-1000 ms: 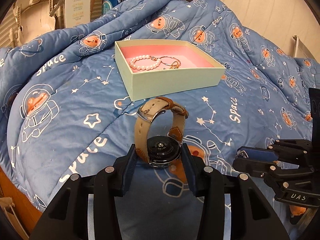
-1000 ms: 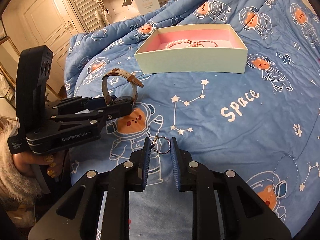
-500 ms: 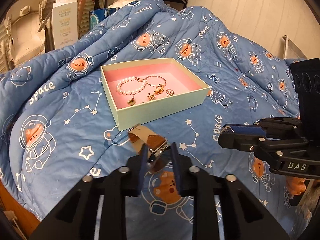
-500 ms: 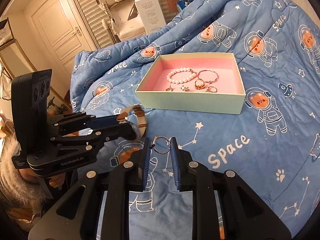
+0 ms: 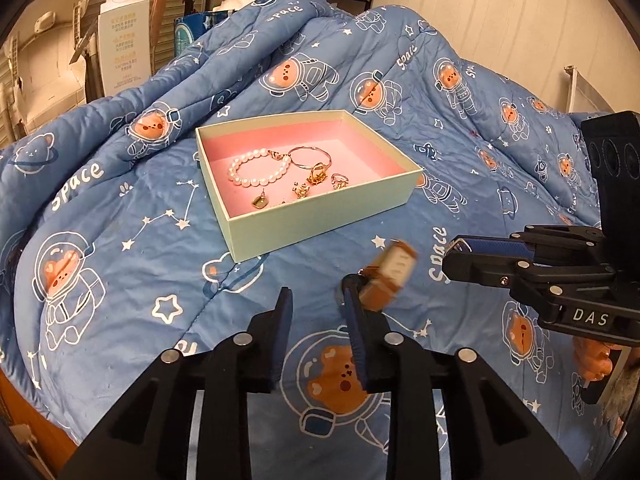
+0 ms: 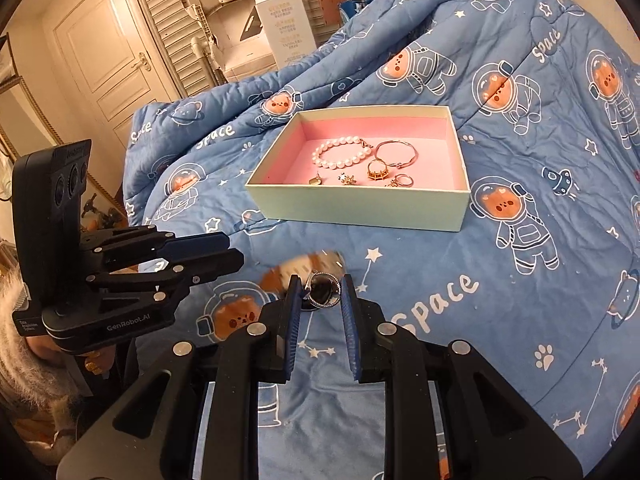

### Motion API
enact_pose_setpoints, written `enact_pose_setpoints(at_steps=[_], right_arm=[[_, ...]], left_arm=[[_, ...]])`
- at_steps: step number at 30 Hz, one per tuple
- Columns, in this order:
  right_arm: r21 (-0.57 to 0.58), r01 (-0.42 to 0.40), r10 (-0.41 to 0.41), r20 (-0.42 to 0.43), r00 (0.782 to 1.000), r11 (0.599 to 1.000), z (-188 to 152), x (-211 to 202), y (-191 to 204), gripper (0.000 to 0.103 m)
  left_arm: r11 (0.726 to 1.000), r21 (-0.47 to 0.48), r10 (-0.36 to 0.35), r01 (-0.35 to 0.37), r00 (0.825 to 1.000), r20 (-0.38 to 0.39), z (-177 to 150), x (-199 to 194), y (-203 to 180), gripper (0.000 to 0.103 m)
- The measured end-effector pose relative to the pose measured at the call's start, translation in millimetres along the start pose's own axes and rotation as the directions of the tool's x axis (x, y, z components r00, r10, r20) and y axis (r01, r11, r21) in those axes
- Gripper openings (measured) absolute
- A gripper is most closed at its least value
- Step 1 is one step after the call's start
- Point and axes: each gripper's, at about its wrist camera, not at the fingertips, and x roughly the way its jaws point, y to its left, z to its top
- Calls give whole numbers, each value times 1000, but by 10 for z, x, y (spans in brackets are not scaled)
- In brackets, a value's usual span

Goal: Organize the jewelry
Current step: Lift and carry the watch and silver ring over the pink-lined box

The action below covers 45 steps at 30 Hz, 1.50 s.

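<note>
A pale green box (image 5: 320, 220) with a pink inside lies on the blue quilt and holds a pearl bracelet (image 5: 258, 168), a gold bangle and several small gold pieces. It also shows in the right wrist view (image 6: 352, 208). My left gripper (image 5: 316, 308) is open; the tan-strapped watch (image 5: 386, 276) is blurred, off its right finger, out of its grip. My right gripper (image 6: 320, 292) is shut on a small silver ring (image 6: 324, 294). The blurred watch (image 6: 304, 268) shows just behind it.
The blue space-bear quilt (image 5: 120, 260) covers the bed and rises in folds behind the box. A white carton (image 5: 124, 48) and shutters stand beyond the bed. A white door (image 6: 108, 60) is at the far left. The bed's wooden edge (image 5: 24, 408) runs at the lower left.
My left gripper has opened and the watch has left its jaws, now in motion to the right. Both grippers have risen and moved closer to the box. The right still holds the ring.
</note>
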Motion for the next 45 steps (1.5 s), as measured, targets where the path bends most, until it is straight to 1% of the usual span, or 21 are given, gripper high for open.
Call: enact_pose_setpoints(at_steps=[1,2,3,4,5,9,11,13,14,16,20,23,29,33,36,39,45], right_arm=[[2,4,-4,0,1000,1000,-2,-7,-17,21],[3,7,-7,0,1000,1000,-5,-14,-32,21],[4,10,-10,-1,1000,1000,-8,-18,-44,21],[4,12,-12,-3,1000,1000,-12,-18,-53,21],[4,15,-15,-4,1000,1000,-15,-18,-61,21],[11,18,-18,-3,1000,1000,-21,-6,-73,21],[9,24,-24,-1,1000,1000,-22,-3,-70,21],[2,28,-28,-3,1000,1000,-25,6,-61,21],[1,28,-28,-5,1000,1000,-27,13,-62,21],[0,30,-30,-10,999,1000,-29,27,-61,21],[6,33,-33,-14,999,999,-37,41,-79,21],[5,30,-30,-15,999,1000,-37,39,-75,21],[-4,6,-6,-5,1000,1000,21,13,-55,21],[-15,-19,20,10,1000,1000,124,-30,-29,21],[-33,-22,22,26,999,999,232,-71,-2,21],[-59,-17,19,42,999,998,341,-107,36,21],[-108,2,5,62,998,994,549,-110,90,21]], left_arm=[[1000,6,-9,9,1000,0,-6,9,-22,34],[1000,14,-14,14,1000,-1,-14,16,-45,41],[1000,24,-16,16,1000,0,-22,24,-72,44],[999,33,-13,13,1000,6,-30,31,-95,50],[999,39,-4,4,1000,8,-31,48,-112,53],[999,46,20,-19,1000,-2,-6,183,-117,53],[998,46,35,-35,999,-6,8,245,-120,50],[998,48,39,-38,999,-11,21,288,-137,31],[997,54,46,-46,999,-11,25,300,-154,25],[996,73,58,-57,998,-8,28,310,-192,17],[994,93,58,-57,998,-1,26,289,-253,16],[995,88,46,-46,999,2,33,257,-257,16],[996,89,20,-23,999,38,112,71,-256,15],[997,75,-4,-1,998,68,239,-104,-210,15],[998,60,-16,11,996,90,366,-222,-160,15],[998,66,-6,-2,994,113,484,-299,-126,15],[999,46,-6,1,993,116,662,-320,-11,15]])
